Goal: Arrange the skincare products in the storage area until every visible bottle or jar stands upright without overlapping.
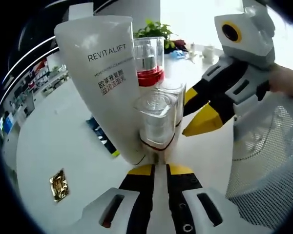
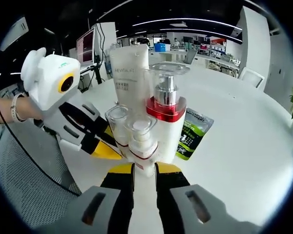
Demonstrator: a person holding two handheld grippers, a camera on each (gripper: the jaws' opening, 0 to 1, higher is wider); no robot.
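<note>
- Left gripper view: we see our own left gripper (image 1: 156, 165) low in the picture, its yellow-tipped jaws drawn close together at the foot of a small clear-capped bottle (image 1: 156, 122). Whether they actually pinch it, we cannot tell.
- The small bottle stands upright on the white table (image 1: 53, 141). Just beside it stands a white tube (image 1: 105, 83) printed REVITALIFT, also upright.
- Behind these stands a pump bottle (image 1: 149, 61) with a red collar under a clear cover, and next to it another clear cap (image 1: 172, 87).
- The right gripper (image 1: 205, 122) comes in from the right, yellow tips near the cluster of bottles. A white mesh basket (image 1: 268, 161) sits at the right edge. A small gold packet (image 1: 59, 185) lies flat on the table, well apart from the bottles.
- Right gripper view: the right gripper (image 2: 144, 168) shows its jaws close on either side of a small bottle (image 2: 141, 144) with a clear cap; grip not certain.
- The tube (image 2: 129, 73), the pump bottle (image 2: 166, 105) and a second clear-capped bottle (image 2: 117, 124) stand upright, tightly grouped on the table (image 2: 234, 146).
- The left gripper (image 2: 106, 148) reaches in from the left, a hand (image 2: 2, 109) behind it. A green packet (image 2: 191, 134) lies flat just right of the group.
</note>
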